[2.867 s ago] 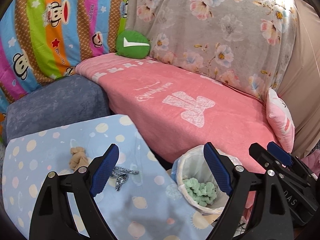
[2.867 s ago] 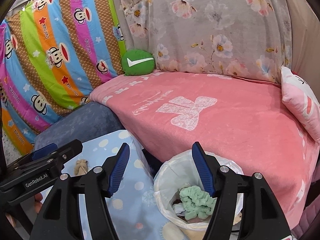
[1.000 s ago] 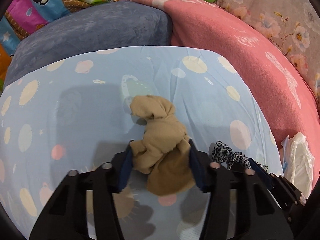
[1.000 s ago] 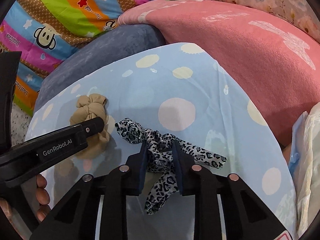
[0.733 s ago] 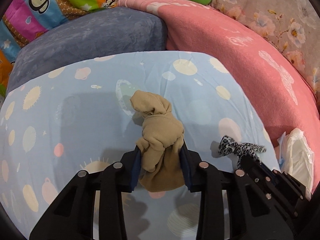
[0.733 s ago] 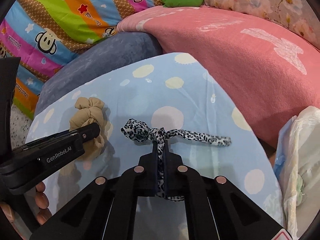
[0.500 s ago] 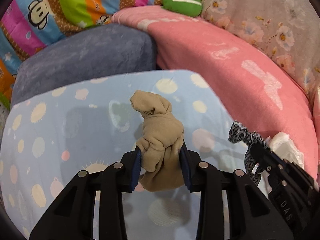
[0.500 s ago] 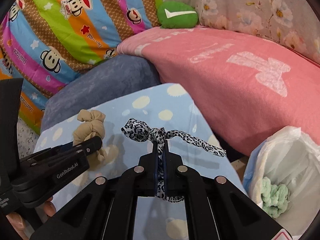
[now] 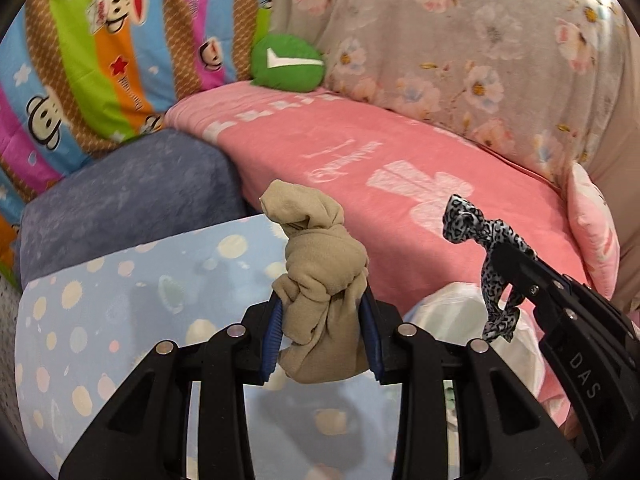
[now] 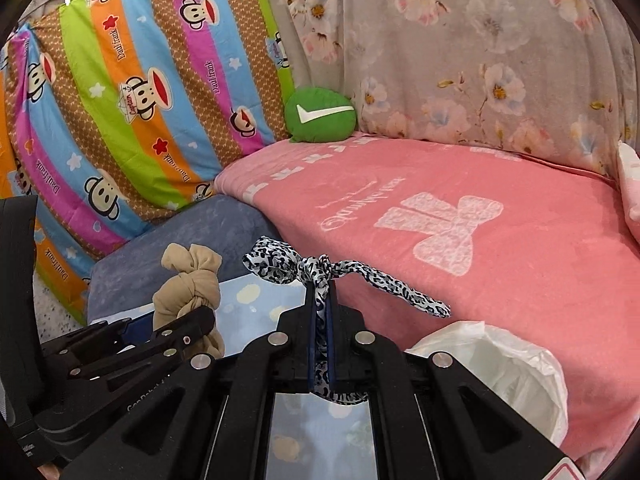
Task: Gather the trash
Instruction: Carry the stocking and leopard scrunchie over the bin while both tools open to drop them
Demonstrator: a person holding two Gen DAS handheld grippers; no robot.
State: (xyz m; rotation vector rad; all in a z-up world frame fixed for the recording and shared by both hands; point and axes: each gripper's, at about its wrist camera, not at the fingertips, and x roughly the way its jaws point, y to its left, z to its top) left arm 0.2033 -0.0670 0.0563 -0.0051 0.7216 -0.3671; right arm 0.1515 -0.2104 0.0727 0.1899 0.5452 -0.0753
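Observation:
My left gripper (image 9: 324, 312) is shut on a knotted tan cloth (image 9: 320, 280) and holds it up above the blue spotted table cover (image 9: 120, 312). The tan cloth also shows in the right wrist view (image 10: 188, 288), with the left gripper (image 10: 192, 324) under it. My right gripper (image 10: 322, 300) is shut on a knotted leopard-print strip (image 10: 316, 270), lifted clear of the table. The strip also shows in the left wrist view (image 9: 480, 232), at the tip of the right gripper (image 9: 508, 268). A bin lined with a white bag (image 10: 500, 364) stands low right, by the pink bed; it also shows in the left wrist view (image 9: 460, 308).
A pink blanket (image 10: 460, 220) covers the bed behind the table. A grey-blue cushion (image 9: 120, 200) lies left of it. A green round pillow (image 10: 320, 114) sits at the back. A striped monkey-print quilt (image 10: 120, 100) and a floral cloth (image 10: 480, 60) hang behind. A pink pillow (image 9: 592, 232) lies at the right.
Both grippers have risen from the table with their cloths, which now hang in the air. The views have tilted up toward the bed and the bin.

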